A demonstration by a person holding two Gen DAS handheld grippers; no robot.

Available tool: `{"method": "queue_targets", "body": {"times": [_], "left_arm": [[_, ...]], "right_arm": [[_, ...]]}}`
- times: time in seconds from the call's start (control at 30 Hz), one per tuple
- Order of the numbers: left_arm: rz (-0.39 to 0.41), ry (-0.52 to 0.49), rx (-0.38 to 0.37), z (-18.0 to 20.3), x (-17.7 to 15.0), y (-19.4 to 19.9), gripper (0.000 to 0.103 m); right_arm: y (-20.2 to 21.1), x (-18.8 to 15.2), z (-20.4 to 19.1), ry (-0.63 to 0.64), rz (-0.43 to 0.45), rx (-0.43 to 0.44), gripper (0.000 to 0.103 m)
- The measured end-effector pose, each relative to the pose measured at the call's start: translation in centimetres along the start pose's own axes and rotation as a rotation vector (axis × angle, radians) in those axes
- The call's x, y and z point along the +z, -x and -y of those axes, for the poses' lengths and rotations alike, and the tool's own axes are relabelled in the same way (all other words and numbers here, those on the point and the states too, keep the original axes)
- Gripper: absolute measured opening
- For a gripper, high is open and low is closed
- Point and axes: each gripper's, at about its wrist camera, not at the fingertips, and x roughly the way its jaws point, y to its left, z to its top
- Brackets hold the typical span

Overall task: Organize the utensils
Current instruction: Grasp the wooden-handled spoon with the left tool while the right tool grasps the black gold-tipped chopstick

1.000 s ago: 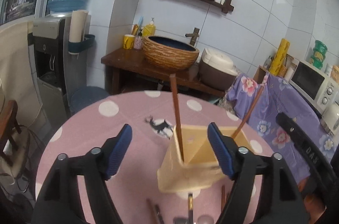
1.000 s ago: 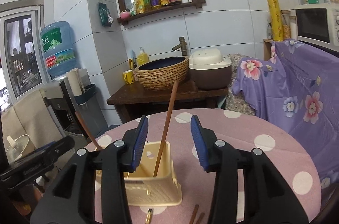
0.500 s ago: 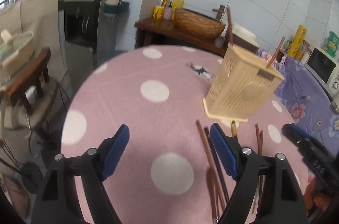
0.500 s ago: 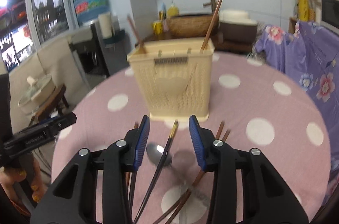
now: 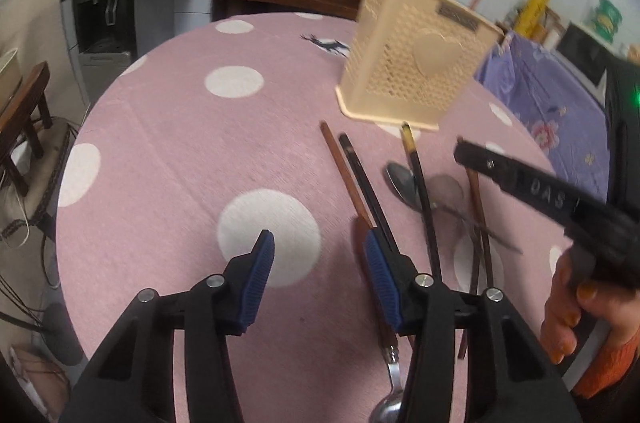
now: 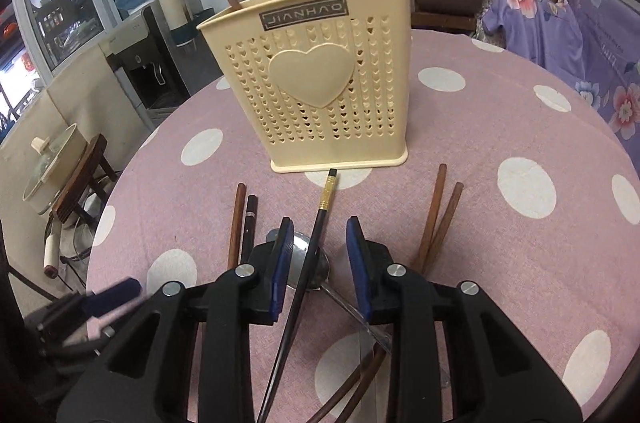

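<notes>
Hovering low over loose chopsticks and spoon on the surface — right tool half open, empty, straddling a black chopstick for pickup; left tool open, empty; holder upright behind, two sticks inside.

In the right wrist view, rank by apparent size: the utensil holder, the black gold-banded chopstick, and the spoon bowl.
1. Utensil holder: by far the largest.
2. Black gold-banded chopstick: long but thin; it runs toward the camera between the open right gripper fingers, so nearness inflates it.
3. Spoon bowl: smallest, partly hidden.
</notes>
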Motion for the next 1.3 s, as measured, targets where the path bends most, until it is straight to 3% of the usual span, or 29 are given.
{"method": "queue_targets", "body": {"times": [0.23, 0.43, 0.9, 1.3], "left_arm": [[-0.058, -0.05, 0.016, 2.1, -1.9, -0.9, 0.043], [-0.073, -0.112, 0.09, 3.7, -3.2, -1.2, 0.038], [-0.073, -0.107, 0.141, 4.1, -0.9, -3.0, 0.022], [-0.068, -0.067, 0.108, 3.5, -0.8, -2.9, 0.016]], "right_arm": [[0.4, -0.9, 0.8, -0.011, -0.005, 0.001, 0.028], [0.7, -1.0, 1.2, -0.03, 0.006, 0.025, 0.028], [1.3, -0.9, 1.5, -0.022, 0.026, 0.023, 0.028], [-5.1, 1.5, -0.8, -0.039, -0.1, -0.073, 0.028]]}}
